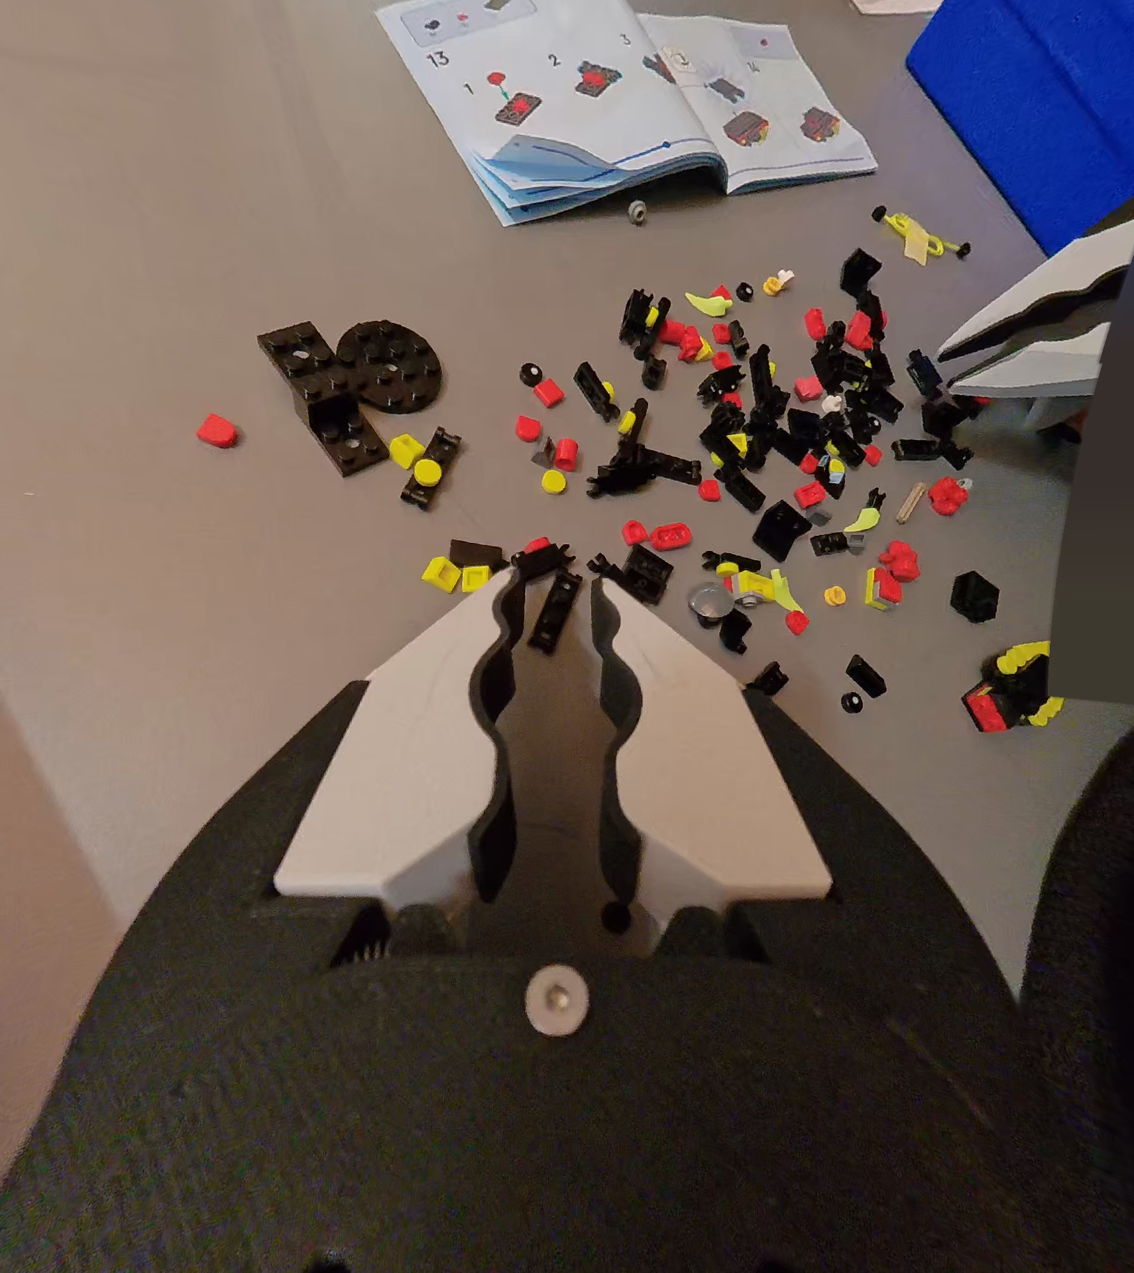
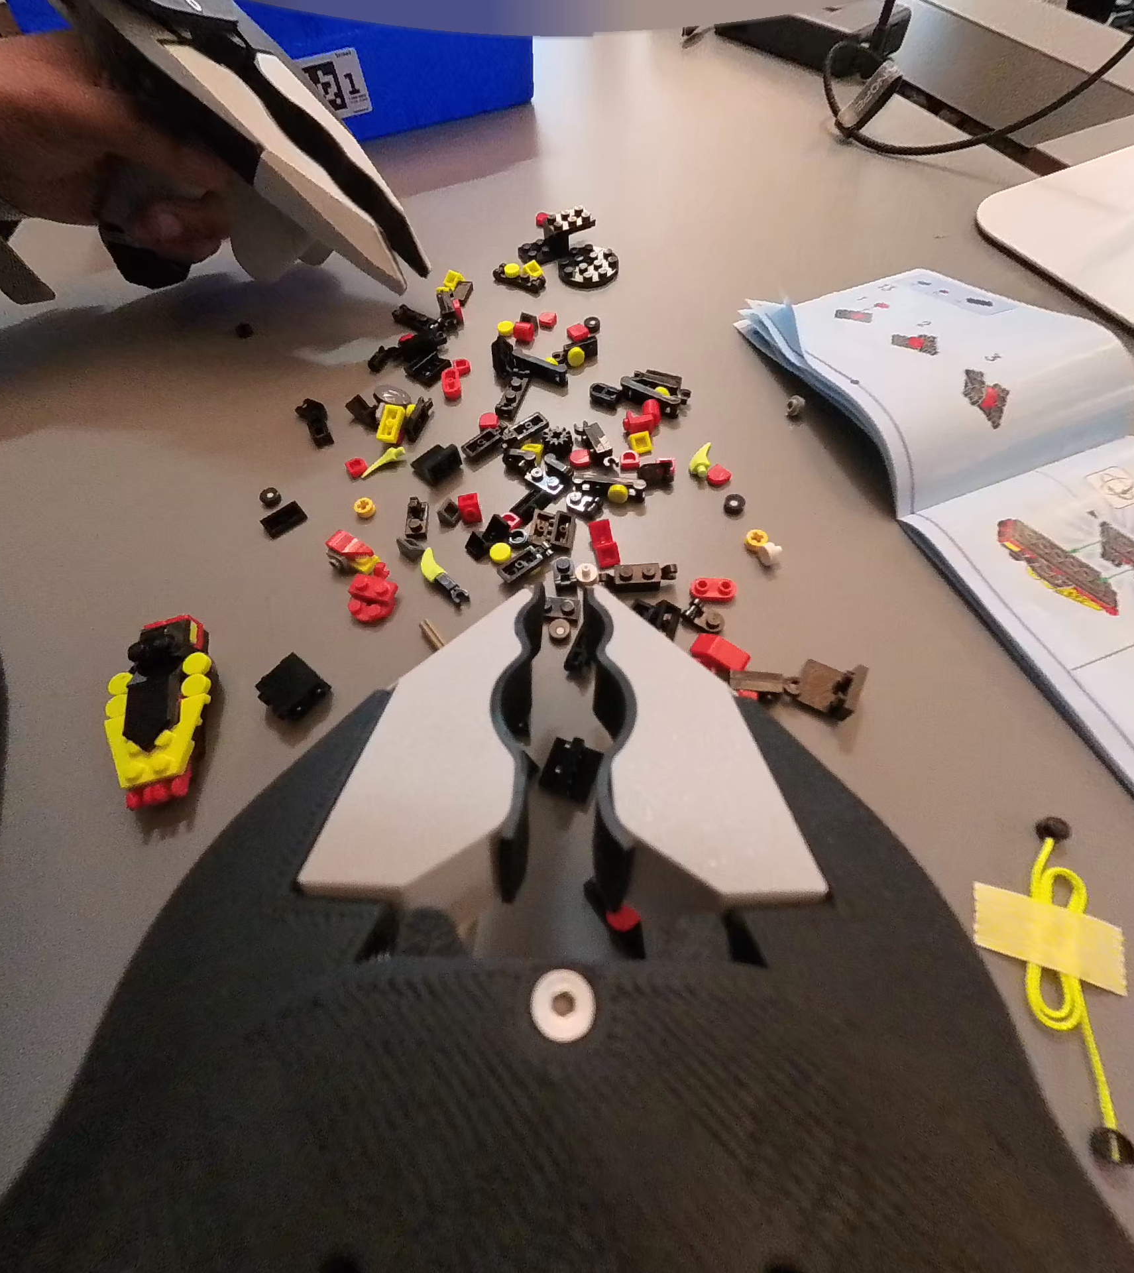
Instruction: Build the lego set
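My left gripper is open, low over the grey table. A black clip plate lies loose between its fingertips, and neither pad presses on it. It also shows in the right wrist view, held by a hand, tips at the far edge of the brick scatter. My right gripper is shut on a small dark plate at its tips, over the near edge of the pile of small black, red and yellow bricks. It also shows at the right in the left wrist view.
An open instruction booklet lies beyond the pile. A blue bin stands at the back. A black round plate with a bracket lies left of the pile. A small yellow, black and red model and a taped yellow cord lie nearby. The tips of one gripper are about 20 centimeters away from the tips of the other.
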{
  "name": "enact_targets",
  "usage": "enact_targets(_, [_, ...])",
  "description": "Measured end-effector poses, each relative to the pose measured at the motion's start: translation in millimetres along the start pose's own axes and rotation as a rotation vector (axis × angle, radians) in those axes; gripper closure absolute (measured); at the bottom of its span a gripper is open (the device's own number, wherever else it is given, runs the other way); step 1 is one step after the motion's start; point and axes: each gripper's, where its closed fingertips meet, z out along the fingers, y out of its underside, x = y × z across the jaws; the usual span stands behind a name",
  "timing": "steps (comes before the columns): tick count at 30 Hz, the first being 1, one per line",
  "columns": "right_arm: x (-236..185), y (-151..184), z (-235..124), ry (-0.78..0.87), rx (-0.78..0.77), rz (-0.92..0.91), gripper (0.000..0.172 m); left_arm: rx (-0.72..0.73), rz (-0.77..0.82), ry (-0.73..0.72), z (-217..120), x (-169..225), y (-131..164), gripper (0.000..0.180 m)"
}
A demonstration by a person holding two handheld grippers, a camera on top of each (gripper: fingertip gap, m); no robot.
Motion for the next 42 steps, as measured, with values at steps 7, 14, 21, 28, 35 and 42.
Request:
enact_targets(7, [-4.5, -0.9, -0.3, -0.029, 0.002, 0.014, 0.165, 0.006, 0.005, 0.000, 0.2, 1.1, -1.3, 0.163])
enact_targets(14, [-2.2, -2.6, -1.6, -0.024, 0.018, 0.023, 0.165, 0.020, -0.005, 0.010, -0.4, 2.2, -3.4, 0.163])
enact_targets(21, [-2.3, -1.8, -1.1, -0.024, 0.014, 0.022, 0.164, 0.026, -0.001, 0.030, 1.1, 7.3, -4.7, 0.163])
enact_targets(28, [-3.4, 0.5, 0.4, -0.027, -0.002, 0.018, 0.163, 0.026, -0.003, 0.036, 1.7, 8.6, -4.8, 0.163])
enact_targets(35, [-3.2, 0.6, 0.5, -0.027, -0.002, 0.022, 0.163, 0.032, -0.004, 0.044, 1.5, 10.1, -5.7, 0.163])
enact_targets(42, [-3.0, 1.3, 1.2, -0.026, -0.007, 0.022, 0.163, 0.037, -0.002, 0.042, 0.5, 9.9, -6.4, 0.163])
